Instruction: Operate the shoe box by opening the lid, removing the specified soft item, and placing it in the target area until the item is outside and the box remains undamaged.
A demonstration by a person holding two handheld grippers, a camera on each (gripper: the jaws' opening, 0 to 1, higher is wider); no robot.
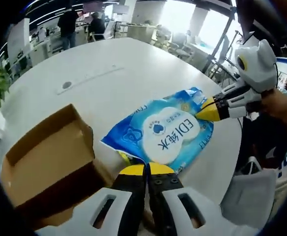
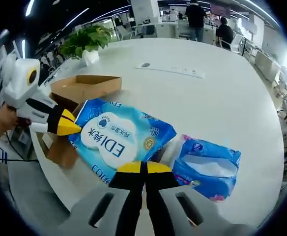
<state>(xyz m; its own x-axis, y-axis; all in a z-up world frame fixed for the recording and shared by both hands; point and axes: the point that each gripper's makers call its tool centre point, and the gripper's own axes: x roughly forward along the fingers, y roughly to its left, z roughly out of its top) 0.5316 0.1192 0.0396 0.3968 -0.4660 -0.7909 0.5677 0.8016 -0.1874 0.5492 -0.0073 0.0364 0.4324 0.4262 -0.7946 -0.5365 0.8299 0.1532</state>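
Observation:
A blue and white wipes pack (image 1: 170, 132) (image 2: 116, 140) hangs between my two grippers over the white table. My left gripper (image 1: 146, 169) is shut on its near edge, and it enters the right gripper view from the left (image 2: 69, 127). At the pack's opposite edge my right gripper (image 2: 143, 167) is shut too, seen from the right in the left gripper view (image 1: 208, 112). The open brown shoe box (image 1: 45, 157) (image 2: 84, 86) sits beside the pack at the table's edge. Its inside looks empty.
A second blue soft pack (image 2: 205, 167) lies on the round white table (image 1: 124, 64) (image 2: 222, 93). A potted plant (image 2: 87, 39) stands behind the box. A hand (image 1: 281, 105) holds the right gripper. People and desks fill the office behind.

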